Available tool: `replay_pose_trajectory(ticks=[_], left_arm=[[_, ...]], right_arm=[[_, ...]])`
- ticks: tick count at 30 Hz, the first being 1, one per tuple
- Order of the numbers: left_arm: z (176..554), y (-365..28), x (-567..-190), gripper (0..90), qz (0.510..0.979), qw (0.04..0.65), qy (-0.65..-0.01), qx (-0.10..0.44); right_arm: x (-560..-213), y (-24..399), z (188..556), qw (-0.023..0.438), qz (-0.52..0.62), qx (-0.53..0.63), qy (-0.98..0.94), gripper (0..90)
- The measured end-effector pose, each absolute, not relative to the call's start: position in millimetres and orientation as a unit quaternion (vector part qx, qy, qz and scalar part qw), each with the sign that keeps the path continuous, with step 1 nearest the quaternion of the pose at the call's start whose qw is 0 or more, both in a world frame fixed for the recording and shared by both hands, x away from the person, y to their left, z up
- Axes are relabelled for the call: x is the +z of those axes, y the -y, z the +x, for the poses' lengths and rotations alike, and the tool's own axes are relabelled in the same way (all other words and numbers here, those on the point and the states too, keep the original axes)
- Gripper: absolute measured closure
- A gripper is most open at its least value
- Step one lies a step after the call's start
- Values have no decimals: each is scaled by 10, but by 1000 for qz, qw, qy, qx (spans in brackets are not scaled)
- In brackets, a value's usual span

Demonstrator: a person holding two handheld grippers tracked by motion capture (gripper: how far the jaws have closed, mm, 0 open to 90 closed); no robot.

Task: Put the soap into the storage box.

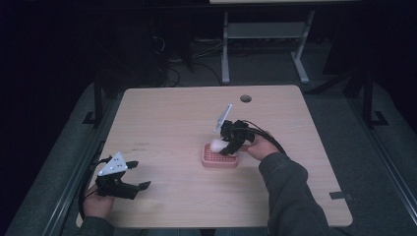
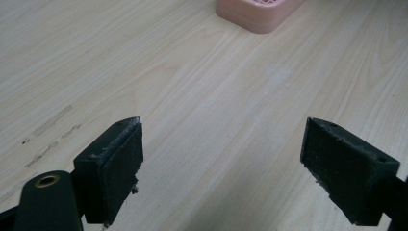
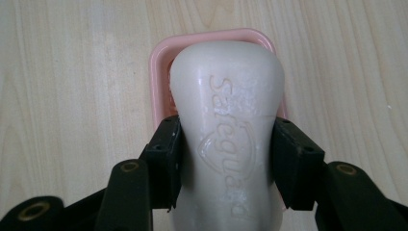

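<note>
- My left tool (image 1: 132, 175) sits at the near left corner of the bench (image 1: 162, 123), jaws spread wide apart with bare wood between them.
- My right tool (image 3: 226, 159) is clamped on the white soap bar (image 3: 226, 120); both pads press its flanks.
- The soap bar is held directly above the pink soap dish (image 3: 161, 62); whether it touches the dish I cannot tell.
- The soap dish stands mid-bench, well apart from my left tool.
- A round hole (image 1: 246, 98) marks the far edge of the bench.
</note>
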State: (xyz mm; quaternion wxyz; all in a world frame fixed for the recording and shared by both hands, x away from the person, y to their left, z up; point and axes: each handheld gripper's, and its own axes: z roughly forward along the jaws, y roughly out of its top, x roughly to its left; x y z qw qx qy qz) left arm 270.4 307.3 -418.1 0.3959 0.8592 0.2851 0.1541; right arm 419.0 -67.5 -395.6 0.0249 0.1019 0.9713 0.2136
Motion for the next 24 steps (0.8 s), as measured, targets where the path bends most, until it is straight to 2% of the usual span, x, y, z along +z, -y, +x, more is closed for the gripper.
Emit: replay_pose_trajectory(ticks=[24], left_arm=[[2705,-3068,-4183,148,860,396,-285,151]], right_arm=[[-4156,498,4285,1,106,202,-974,490]])
